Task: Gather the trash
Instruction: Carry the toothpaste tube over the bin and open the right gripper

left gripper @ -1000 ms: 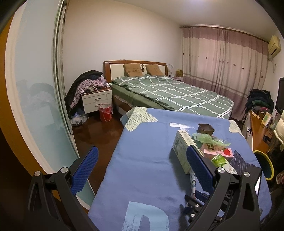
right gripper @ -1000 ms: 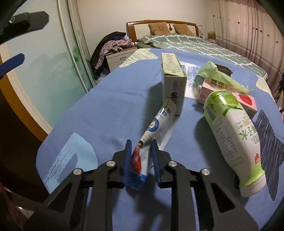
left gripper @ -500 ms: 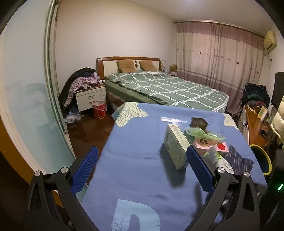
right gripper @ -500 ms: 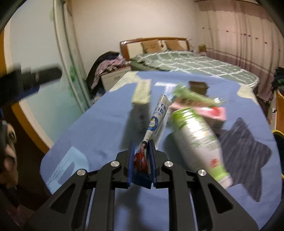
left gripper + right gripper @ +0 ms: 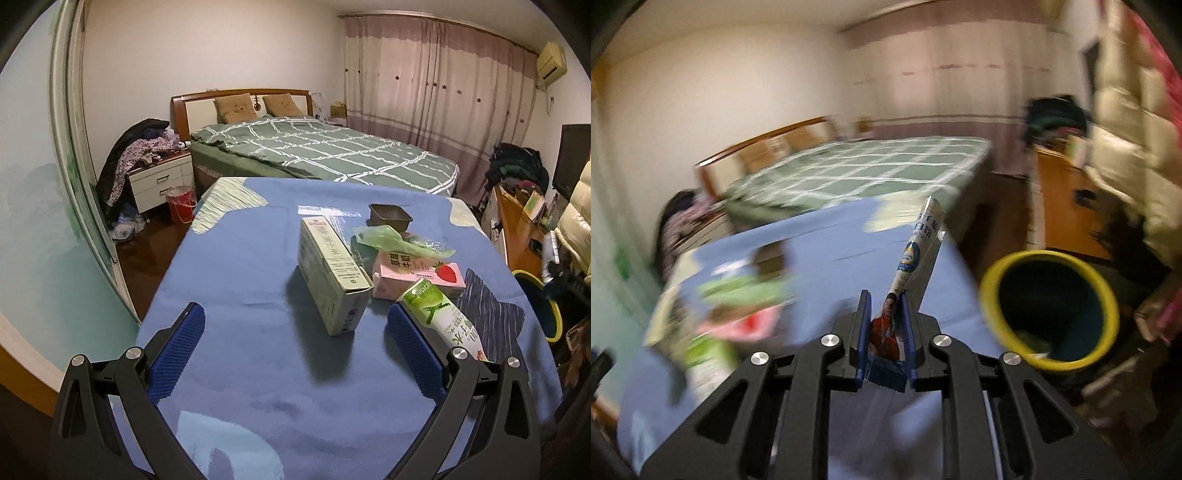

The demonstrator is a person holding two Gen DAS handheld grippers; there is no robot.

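Swung off the litter pile toward yellow-rimmed bin (image 5: 1049,310), sachet (image 5: 916,254) lifted | right gripper (image 5: 885,332) jaws clamped on sachet's lower end, likely for dropping right of jaws | left gripper (image 5: 295,354) jaws wide, empty, carton (image 5: 332,280) ahead | blue-clothed worktop (image 5: 240,266), bedroom.

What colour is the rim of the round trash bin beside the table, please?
Yellow; the round trash bin has a dark teal inside. The right wrist view shows it best.
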